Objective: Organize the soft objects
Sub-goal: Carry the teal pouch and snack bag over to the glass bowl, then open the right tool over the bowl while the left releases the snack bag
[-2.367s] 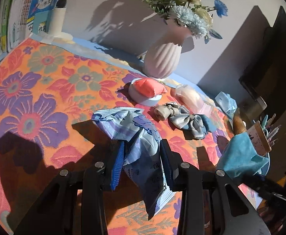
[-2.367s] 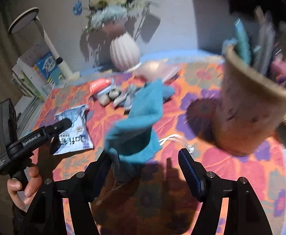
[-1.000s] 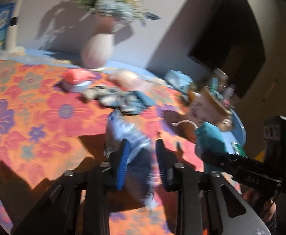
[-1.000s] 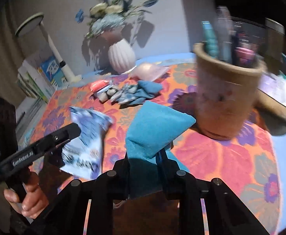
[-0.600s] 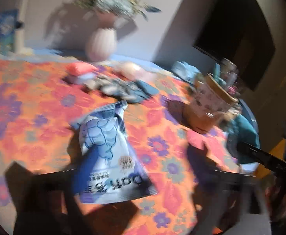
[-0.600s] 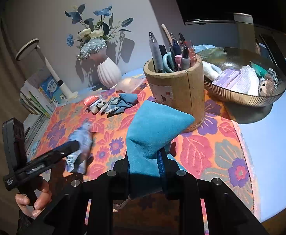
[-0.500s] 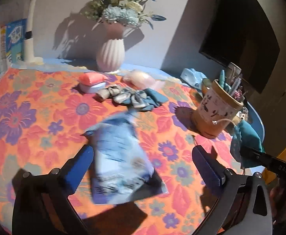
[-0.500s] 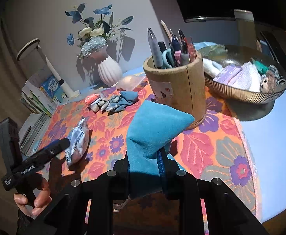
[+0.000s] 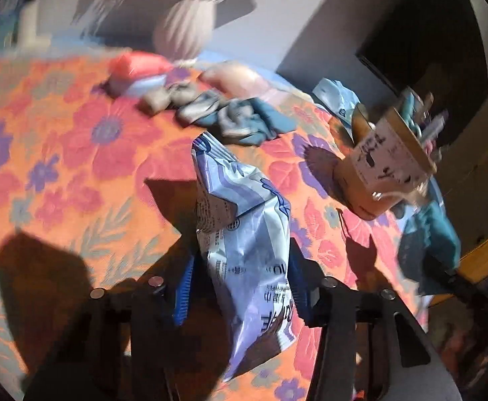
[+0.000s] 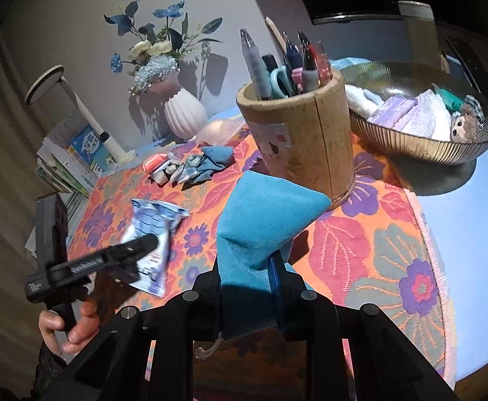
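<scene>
Left gripper (image 9: 238, 287), wide open a moment ago, recloses around packet (image 9: 244, 234).

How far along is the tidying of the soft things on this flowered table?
Done: plush and cloths lie in the ribbed glass bowl. In hand: right gripper clamps the teal suede pouch; left gripper has just been closing around the blue-white tissue pack. Left: scrunchies by the vase.
</scene>
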Motion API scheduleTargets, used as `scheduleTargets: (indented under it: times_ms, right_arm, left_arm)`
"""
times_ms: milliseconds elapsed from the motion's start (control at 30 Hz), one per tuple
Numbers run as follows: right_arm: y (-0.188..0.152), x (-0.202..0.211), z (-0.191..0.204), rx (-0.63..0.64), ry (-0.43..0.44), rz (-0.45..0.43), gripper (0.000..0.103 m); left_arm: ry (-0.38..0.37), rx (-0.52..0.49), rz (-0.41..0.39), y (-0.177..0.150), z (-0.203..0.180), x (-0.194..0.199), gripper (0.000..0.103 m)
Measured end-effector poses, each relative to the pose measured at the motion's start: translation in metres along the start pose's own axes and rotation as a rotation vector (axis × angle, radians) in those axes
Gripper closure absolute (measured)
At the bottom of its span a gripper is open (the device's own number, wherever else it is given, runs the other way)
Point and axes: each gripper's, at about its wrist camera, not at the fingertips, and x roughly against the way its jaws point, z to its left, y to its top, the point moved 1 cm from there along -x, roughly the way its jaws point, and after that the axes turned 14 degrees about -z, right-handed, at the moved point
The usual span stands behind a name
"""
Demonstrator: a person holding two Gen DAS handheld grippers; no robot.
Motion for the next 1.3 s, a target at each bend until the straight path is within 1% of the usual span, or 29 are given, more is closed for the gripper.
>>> scheduleTargets:
  times_ms: [33,100,300,400,500,600,733,833,933,1033,1133,1200,1300]
  right_arm:
    - [0.001,0.003,0.001,0.005,0.0,-0.009,0.08]
    - [0.004,0.012,0.002,0.017,0.0,-0.026,0.08]
    - [0.018,0.05,-0.004,0.034,-0.014,-0.103,0.08]
    - [0.028,0.069,-0.013,0.022,-0.034,-0.147,0.08]
    - [0.036,0.088,-0.025,0.012,-0.064,-0.186,0.08]
    - [0.044,0.107,-0.041,-0.006,-0.1,-0.226,0.08]
    - [0.056,0.126,-0.064,-0.027,-0.162,-0.268,0.08]
    - [0.072,0.133,-0.082,-0.05,-0.196,-0.295,0.08]
    - [0.092,0.131,-0.1,-0.072,-0.228,-0.32,0.08]
    - [0.111,0.124,-0.117,-0.108,-0.241,-0.336,0.08]
    - [0.131,0.109,-0.133,-0.146,-0.261,-0.339,0.08]
    - [0.143,0.093,-0.144,-0.165,-0.27,-0.326,0.08]
    - [0.156,0.07,-0.157,-0.176,-0.294,-0.301,0.08]
  left_arm:
    - [0.004,-0.027,-0.006,-0.001,-0.008,0.001,0.065]
    - [-0.03,-0.049,-0.025,-0.004,-0.023,0.008,0.067]
    - [-0.173,-0.124,-0.12,0.004,-0.079,0.049,0.067]
    - [-0.244,-0.158,-0.142,0.012,-0.111,0.057,0.067]
    - [-0.31,-0.193,-0.143,0.015,-0.143,0.057,0.067]
    - [-0.372,-0.22,-0.128,0.015,-0.175,0.053,0.067]
    - [-0.42,-0.269,-0.115,0.023,-0.219,0.042,0.067]
    - [-0.456,-0.292,-0.12,0.04,-0.252,0.032,0.067]
    - [-0.453,-0.308,-0.124,0.058,-0.281,0.021,0.067]
    - [-0.416,-0.305,-0.117,0.085,-0.305,-0.001,0.067]
    - [-0.389,-0.29,-0.114,0.105,-0.315,-0.021,0.067]
    - [-0.355,-0.278,-0.11,0.117,-0.315,-0.04,0.067]
    - [-0.335,-0.263,-0.092,0.129,-0.314,-0.063,0.067]
